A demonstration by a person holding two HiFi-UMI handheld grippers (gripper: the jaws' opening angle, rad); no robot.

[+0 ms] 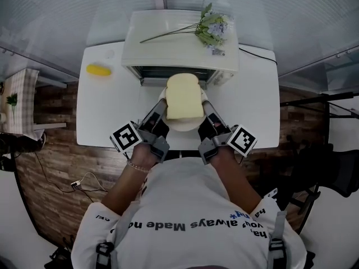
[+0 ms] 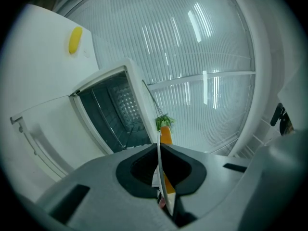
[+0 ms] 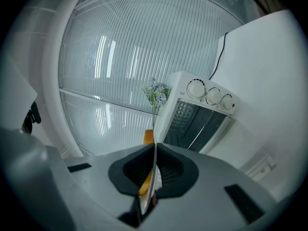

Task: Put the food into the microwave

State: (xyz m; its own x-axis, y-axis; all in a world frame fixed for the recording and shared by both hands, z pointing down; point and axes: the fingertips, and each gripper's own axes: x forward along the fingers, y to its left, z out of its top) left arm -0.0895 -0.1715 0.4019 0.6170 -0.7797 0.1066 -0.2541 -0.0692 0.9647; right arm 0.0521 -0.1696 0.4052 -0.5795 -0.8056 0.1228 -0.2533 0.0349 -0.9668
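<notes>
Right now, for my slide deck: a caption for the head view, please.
Left hand-held gripper and right hand-held gripper hold a plate of bread before the open microwave.

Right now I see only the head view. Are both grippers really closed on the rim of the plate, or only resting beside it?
Observer: The left gripper view shows the left gripper shut on the thin edge of the plate.
Operator: And the right one?
Observer: The right gripper is the same. Its jaws are shut on the rim, seen edge-on.
Operator: Is there anything inside the microwave?
Observer: The left gripper view looks into the open microwave. Only a wire rack shows there, with no food on it.
</notes>
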